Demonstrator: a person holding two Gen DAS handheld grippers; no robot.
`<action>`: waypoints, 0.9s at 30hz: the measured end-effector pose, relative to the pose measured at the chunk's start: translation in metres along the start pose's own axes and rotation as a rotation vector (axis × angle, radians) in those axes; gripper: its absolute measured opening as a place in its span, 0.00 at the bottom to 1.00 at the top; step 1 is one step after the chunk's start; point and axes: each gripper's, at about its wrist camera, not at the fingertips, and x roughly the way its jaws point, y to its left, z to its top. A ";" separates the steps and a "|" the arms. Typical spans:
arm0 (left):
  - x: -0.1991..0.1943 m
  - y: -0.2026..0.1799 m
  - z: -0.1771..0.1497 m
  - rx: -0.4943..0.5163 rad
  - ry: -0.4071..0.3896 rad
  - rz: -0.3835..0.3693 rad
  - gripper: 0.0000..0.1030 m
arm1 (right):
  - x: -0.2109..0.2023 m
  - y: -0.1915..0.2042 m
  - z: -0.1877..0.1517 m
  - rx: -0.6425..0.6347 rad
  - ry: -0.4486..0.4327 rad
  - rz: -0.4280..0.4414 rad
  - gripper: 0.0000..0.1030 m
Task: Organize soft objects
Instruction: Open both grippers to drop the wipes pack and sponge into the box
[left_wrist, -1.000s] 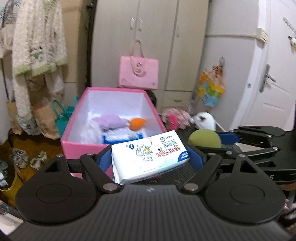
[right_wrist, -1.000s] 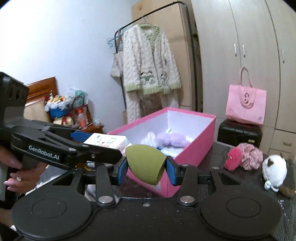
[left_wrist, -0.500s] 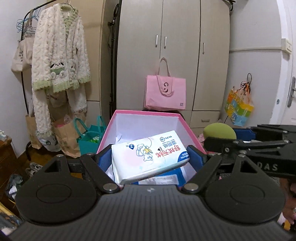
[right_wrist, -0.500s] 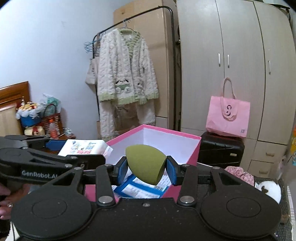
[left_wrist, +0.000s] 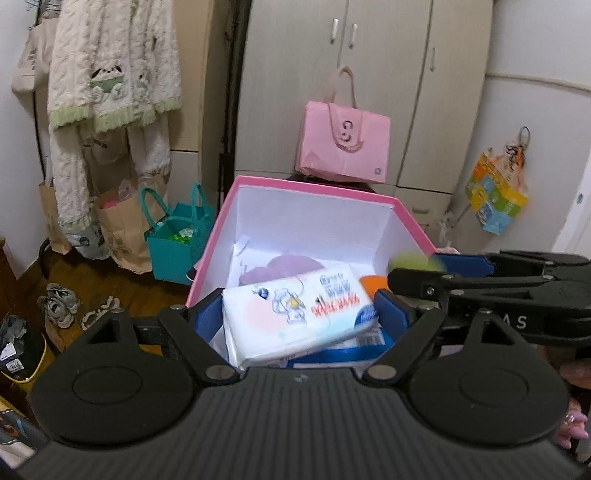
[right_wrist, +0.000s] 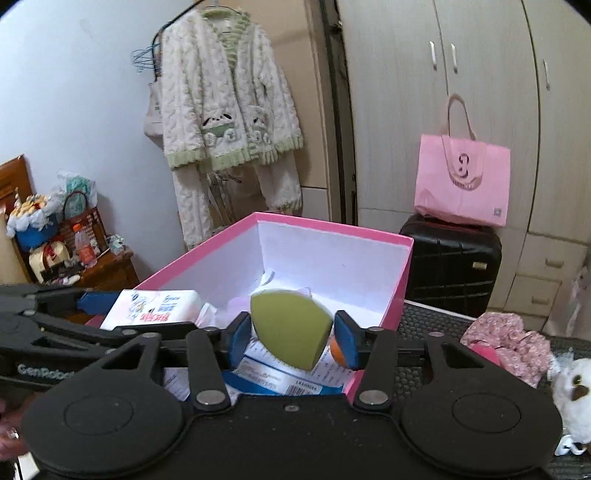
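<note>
My left gripper (left_wrist: 301, 314) is shut on a white tissue pack (left_wrist: 295, 310) and holds it over the near end of the open pink box (left_wrist: 314, 186). My right gripper (right_wrist: 291, 338) is shut on a green sponge (right_wrist: 290, 330) over the same box (right_wrist: 332, 223). The tissue pack also shows in the right wrist view (right_wrist: 155, 306), the sponge in the left wrist view (left_wrist: 410, 260). Inside the box lie a purple soft item (left_wrist: 280, 267), an orange item (left_wrist: 373, 284) and blue-and-white packs (right_wrist: 280, 378).
A pink floral fabric piece (right_wrist: 509, 343) and a white plush toy (right_wrist: 572, 387) lie on the dark mat right of the box. A black suitcase (right_wrist: 450, 266) with a pink bag (right_wrist: 461, 181) stands behind. A teal bag (left_wrist: 177, 236) and shoes (left_wrist: 59, 302) are on the floor left.
Both grippers have moved forward and tilted down over the box with their loads still held. The box interior now shows beneath them.
</note>
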 end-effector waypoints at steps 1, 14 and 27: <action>0.000 0.000 0.001 0.010 -0.007 0.005 0.83 | 0.004 -0.002 0.000 0.010 0.008 0.010 0.61; -0.037 -0.022 -0.009 0.124 -0.027 0.006 0.86 | -0.033 0.004 -0.011 -0.040 0.016 0.017 0.65; -0.089 -0.036 -0.012 0.170 -0.050 -0.015 0.86 | -0.101 0.026 -0.009 -0.138 -0.028 0.004 0.65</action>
